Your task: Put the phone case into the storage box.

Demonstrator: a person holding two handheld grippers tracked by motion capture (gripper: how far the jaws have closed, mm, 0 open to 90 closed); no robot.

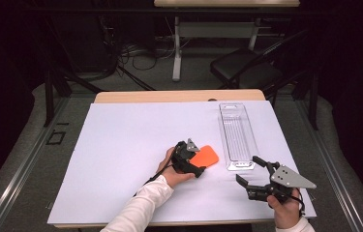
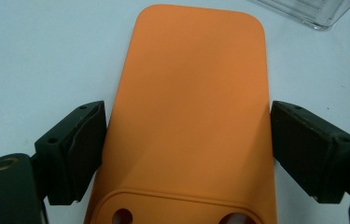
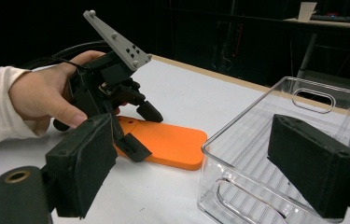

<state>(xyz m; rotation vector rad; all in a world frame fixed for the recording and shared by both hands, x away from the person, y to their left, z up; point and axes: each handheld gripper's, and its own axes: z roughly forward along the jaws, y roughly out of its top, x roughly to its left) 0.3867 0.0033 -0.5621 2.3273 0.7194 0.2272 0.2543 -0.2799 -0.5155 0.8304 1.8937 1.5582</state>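
Orange phone case is lying flat on the white sheet, the left gripper straddling it with jaws wide, not yet pinching. Right of it, the clear tray is waiting empty; the right gripper is hovering wide beside it. Grasping and placing probably remain. Dark room, black chair behind.

The high view looked forward and down over the white table. The left gripper view sat close above the orange case. The right gripper view faced low across the table; all three shared that case and the clear tray.
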